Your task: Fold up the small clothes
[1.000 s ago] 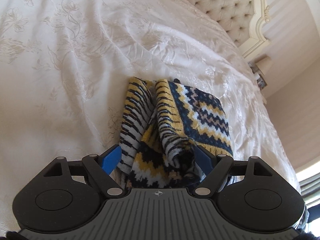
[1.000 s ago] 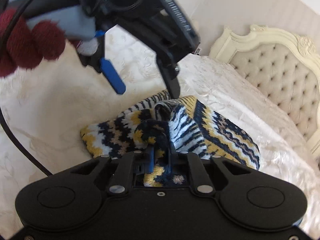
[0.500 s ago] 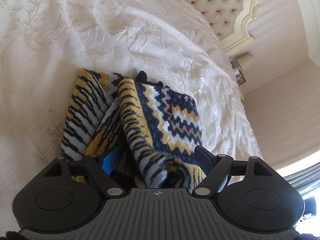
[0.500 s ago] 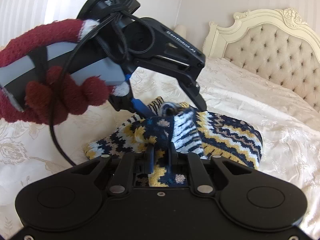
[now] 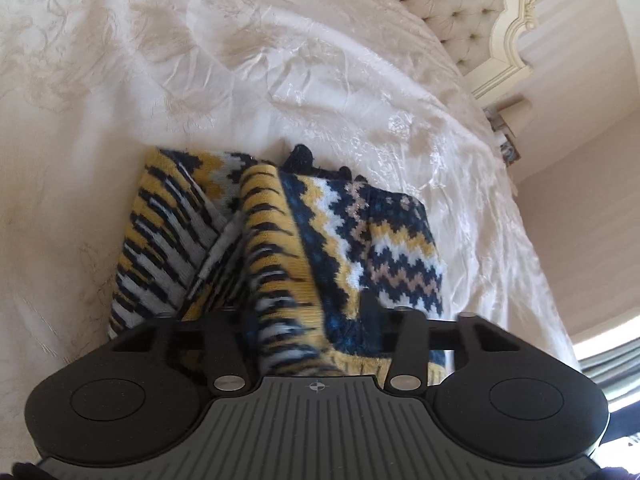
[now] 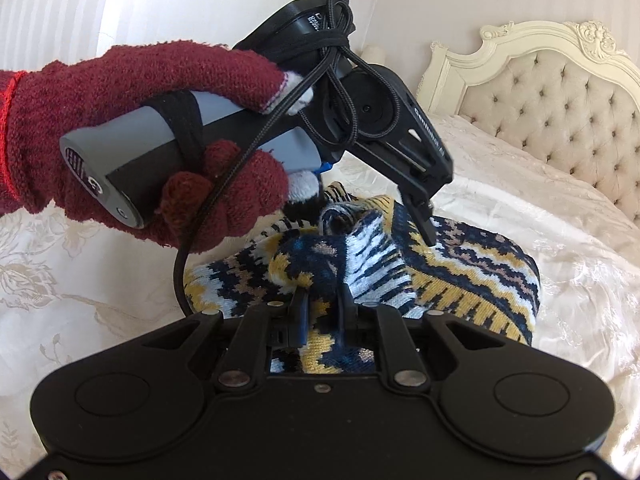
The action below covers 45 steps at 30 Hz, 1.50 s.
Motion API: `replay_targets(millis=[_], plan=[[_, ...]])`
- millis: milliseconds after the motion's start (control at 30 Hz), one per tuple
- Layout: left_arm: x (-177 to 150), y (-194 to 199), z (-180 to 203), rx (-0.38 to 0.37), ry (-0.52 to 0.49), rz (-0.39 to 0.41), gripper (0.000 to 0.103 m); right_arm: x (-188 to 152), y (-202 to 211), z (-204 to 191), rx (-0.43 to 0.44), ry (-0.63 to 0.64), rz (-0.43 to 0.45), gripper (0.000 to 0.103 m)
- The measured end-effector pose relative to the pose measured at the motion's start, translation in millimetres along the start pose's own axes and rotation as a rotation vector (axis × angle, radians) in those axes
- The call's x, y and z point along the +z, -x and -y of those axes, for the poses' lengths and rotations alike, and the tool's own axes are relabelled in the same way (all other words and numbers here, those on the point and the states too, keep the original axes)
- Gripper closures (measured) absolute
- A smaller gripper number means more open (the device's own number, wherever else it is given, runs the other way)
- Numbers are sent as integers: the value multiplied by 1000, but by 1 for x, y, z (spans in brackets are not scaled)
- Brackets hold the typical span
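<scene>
Lowering since a second ago, the left gripper (image 5: pixel 296 316) now straddles a raised fold of the patterned knit sweater (image 5: pixel 352 240), jaws apart. The right gripper (image 6: pixel 322 308) stays clamped on another fold. Lying on the bed (image 5: pixel 240 60), the sweater's long axis points toward the headboard (image 5: pixel 452 8).

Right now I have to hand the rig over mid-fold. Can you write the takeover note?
Right tongs: shut on a raised fold of the knit sweater.
Left tongs: open, fingers straddling a ridge of the sweater, tips down in the knit; held by a red-gloved hand.
Sweater: bunched and partly folded on the cream bedspread, headboard beyond.
Done: sides gathered inward.
Left: lay the pinched fold over, release, flatten the bundle.
</scene>
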State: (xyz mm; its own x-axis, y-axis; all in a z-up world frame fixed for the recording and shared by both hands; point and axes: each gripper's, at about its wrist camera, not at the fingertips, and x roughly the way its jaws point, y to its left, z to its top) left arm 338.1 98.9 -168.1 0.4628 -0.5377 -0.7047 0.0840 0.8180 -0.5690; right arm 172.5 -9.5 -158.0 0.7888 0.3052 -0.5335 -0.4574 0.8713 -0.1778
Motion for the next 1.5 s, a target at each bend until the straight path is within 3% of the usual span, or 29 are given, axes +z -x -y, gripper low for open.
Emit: replay_targets(millis=[67,233,333,433,533,633,667,800,1000,1133,1233,1367,1500], plan=[[2,6,7,14,-49,18,89,1,3,0,-3,-7,7,83],[10,51,19,6,-157,100,90,15,20,-8,11,-42,77,83],[13,57,9,53,-193,103,89,25,14,-20,48,-41,75,82],[12,37,-17,124,-147,54,88,25,-5,-31,118,-55,-6,76],[9,23,-45,123,-88,32,73,14,-16,-38,184,-70,-81,69],[7,29,-60,55,-41,45,70,6,2,-34,255,-91,-61,68],[7,34,-61,52,-24,47,70,4,11,-31,275,-98,-52,58],[3,61,-50,116,-63,108,70,0,47,-19,304,-140,-8,53],[-20,89,-19,34,-127,155,66,3,64,13,242,-246,51,44],[-40,76,-9,80,-180,130,63,-4,55,31,209,-335,0,43],[-52,70,-23,81,-132,99,63,-21,47,43,184,-402,-97,43],[-68,78,-50,-49,11,65,63,-41,56,58,183,-481,-141,44],[-77,89,-51,-99,-31,95,63,-42,65,56,186,-484,-125,43]])
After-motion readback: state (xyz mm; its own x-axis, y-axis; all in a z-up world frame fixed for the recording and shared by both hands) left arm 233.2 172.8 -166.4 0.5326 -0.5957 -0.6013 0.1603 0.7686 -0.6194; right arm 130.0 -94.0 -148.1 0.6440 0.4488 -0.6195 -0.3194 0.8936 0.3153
